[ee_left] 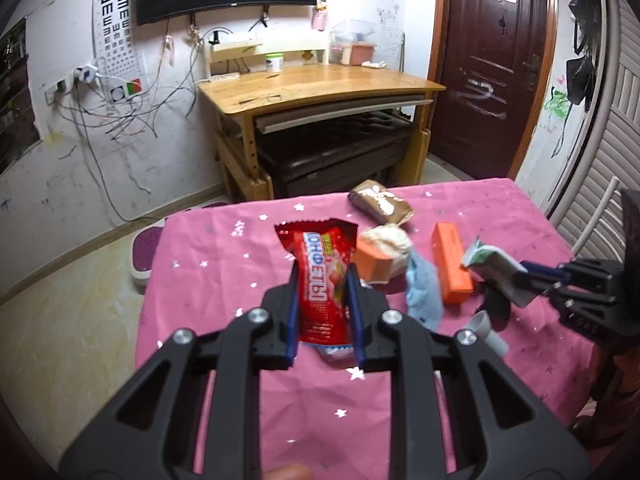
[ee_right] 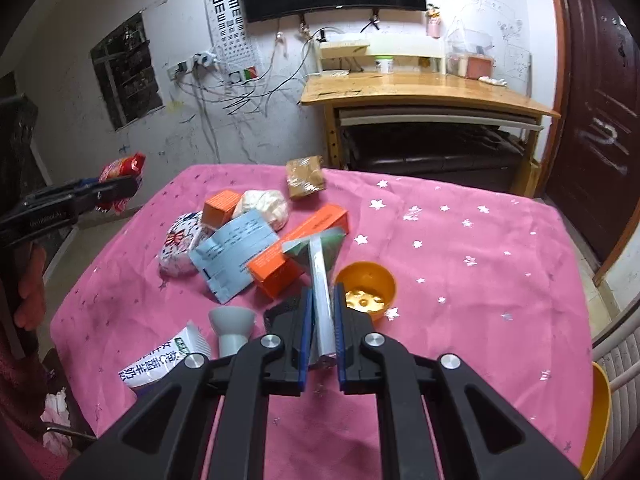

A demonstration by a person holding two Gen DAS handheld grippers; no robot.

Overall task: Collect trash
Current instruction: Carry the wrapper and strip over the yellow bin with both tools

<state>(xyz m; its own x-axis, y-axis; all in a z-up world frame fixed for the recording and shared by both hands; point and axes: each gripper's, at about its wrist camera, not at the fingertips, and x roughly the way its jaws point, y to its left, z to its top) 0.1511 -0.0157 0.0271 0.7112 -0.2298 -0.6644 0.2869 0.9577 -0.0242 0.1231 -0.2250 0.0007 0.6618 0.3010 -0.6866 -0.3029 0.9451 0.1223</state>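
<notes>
Both grippers grasp trash: left gripper (ee_left: pixel 322 300) a red wrapper (ee_left: pixel 320 276), right gripper (ee_right: pixel 322 320) a silver carton (ee_right: pixel 320 276); next, carrying both away.

Glossy red wrapper (ee_left: pixel 320 280); pink cloth tablecloth (ee_left: pixel 240 264)

A wooden desk (ee_left: pixel 320 84) stands against the scribbled white wall (ee_left: pixel 60 184) beside a dark door (ee_left: pixel 492 68)
</notes>
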